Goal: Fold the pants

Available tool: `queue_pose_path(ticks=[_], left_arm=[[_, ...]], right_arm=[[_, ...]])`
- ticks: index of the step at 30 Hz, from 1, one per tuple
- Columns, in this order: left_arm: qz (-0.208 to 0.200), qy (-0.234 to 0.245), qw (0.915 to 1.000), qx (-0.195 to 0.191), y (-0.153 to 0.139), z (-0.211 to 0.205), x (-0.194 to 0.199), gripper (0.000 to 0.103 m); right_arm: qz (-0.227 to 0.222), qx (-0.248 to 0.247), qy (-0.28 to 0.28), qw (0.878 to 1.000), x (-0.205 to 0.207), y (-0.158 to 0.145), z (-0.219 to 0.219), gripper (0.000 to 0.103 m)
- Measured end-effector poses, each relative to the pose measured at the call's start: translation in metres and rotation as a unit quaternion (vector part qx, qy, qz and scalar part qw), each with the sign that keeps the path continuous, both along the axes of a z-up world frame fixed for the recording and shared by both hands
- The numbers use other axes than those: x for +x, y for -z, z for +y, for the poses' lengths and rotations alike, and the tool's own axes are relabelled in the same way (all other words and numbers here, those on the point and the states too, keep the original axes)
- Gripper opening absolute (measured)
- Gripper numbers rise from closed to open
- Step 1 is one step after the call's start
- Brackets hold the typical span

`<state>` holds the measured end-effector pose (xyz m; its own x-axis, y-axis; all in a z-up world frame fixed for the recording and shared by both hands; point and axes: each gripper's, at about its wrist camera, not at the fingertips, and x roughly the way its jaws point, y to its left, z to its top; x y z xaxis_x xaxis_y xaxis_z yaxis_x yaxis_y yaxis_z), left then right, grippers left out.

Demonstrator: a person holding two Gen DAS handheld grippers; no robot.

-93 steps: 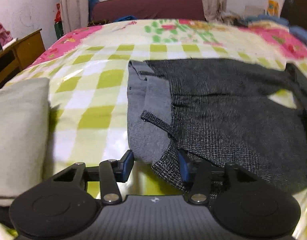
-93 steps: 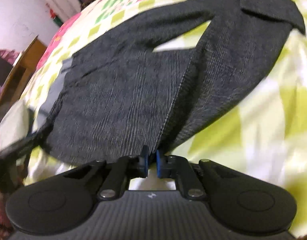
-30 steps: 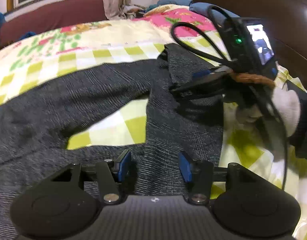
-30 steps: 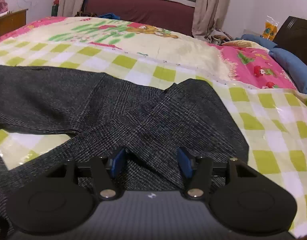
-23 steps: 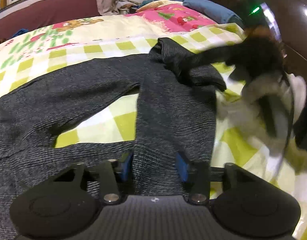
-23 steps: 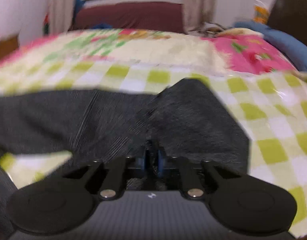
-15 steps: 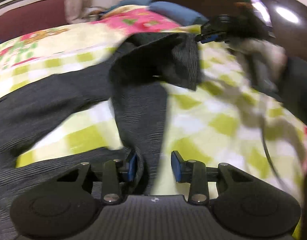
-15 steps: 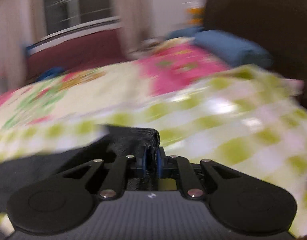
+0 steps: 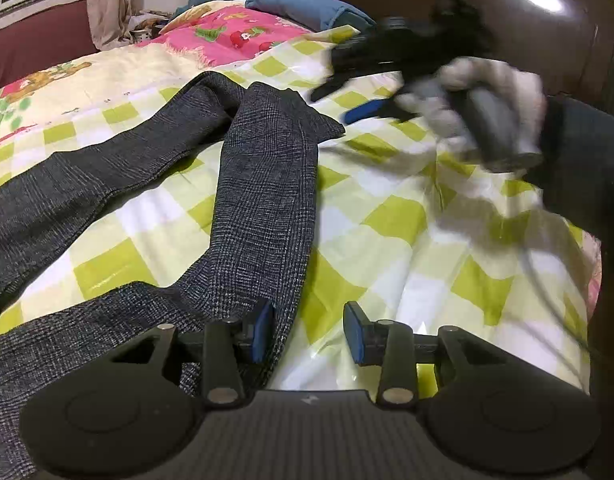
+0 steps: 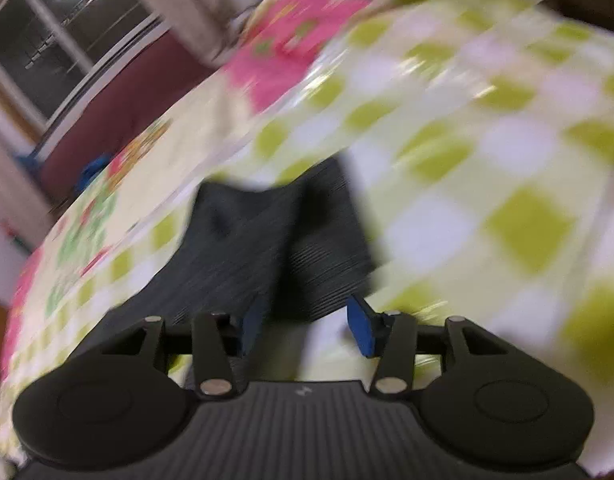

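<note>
Jaws on my left gripper [image 9: 309,332] stand apart and grip nothing; its left pad sits against the edge of the near trouser leg, the right pad over bare bedspread. My right gripper [image 10: 305,326] has just been opening and its jaws are apart too, with the cuff end of the pants [image 10: 275,248] lying just ahead of the pads, not pinched. That view is badly smeared, so I won't read finer detail from it.

Out from there, the dark pants [image 9: 263,184] lie on the green-checked bedspread [image 9: 407,240], two legs splayed in a V with the cuffs crossing at the far end. From the left view I see my right hand [image 9: 479,96], gloved, carrying its gripper above the sheet beside those cuffs.

I judge we're at the leg-alignment step: the near leg isn't laid over the far one yet. Next I need both grippers on that leg's edge, then carry it across so the seams meet.
</note>
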<state>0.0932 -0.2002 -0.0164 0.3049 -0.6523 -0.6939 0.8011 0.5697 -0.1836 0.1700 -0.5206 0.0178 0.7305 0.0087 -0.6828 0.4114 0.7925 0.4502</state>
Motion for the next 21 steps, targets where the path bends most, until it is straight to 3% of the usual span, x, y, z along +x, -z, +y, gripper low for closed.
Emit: queue_pose_path(ticks=[4,6,7,9,14,17,21], left_arm=[[0.004,-0.006,1.0000,-0.002,0.000,0.000,0.001,0.051],[0.003,-0.007,1.0000,0.000,0.000,0.001,0.002,0.051],[0.002,-0.008,1.0000,0.001,-0.001,0.001,0.003,0.051],[0.002,-0.012,0.9999,0.000,-0.003,0.003,0.004,0.051],[-0.003,-0.016,0.9997,-0.016,-0.012,0.010,0.002,0.051],[-0.012,-0.009,0.9998,-0.015,-0.015,0.010,-0.004,0.051],[-0.012,0.001,0.9999,0.006,-0.008,0.004,-0.012,0.051]], right_arm=[[0.000,0.037,0.003,0.999,0.038,0.017,0.006,0.056],[0.000,0.042,0.021,0.999,0.050,0.023,0.001,0.036],[0.003,0.051,0.033,0.998,0.052,0.022,-0.006,0.008],[-0.025,0.069,0.040,0.996,0.042,0.012,-0.014,0.009],[-0.136,0.085,0.038,0.986,-0.044,-0.045,-0.022,0.008],[-0.171,0.074,0.065,0.980,-0.106,-0.066,-0.029,0.008],[-0.152,0.018,0.120,0.981,-0.178,-0.051,-0.024,0.009]])
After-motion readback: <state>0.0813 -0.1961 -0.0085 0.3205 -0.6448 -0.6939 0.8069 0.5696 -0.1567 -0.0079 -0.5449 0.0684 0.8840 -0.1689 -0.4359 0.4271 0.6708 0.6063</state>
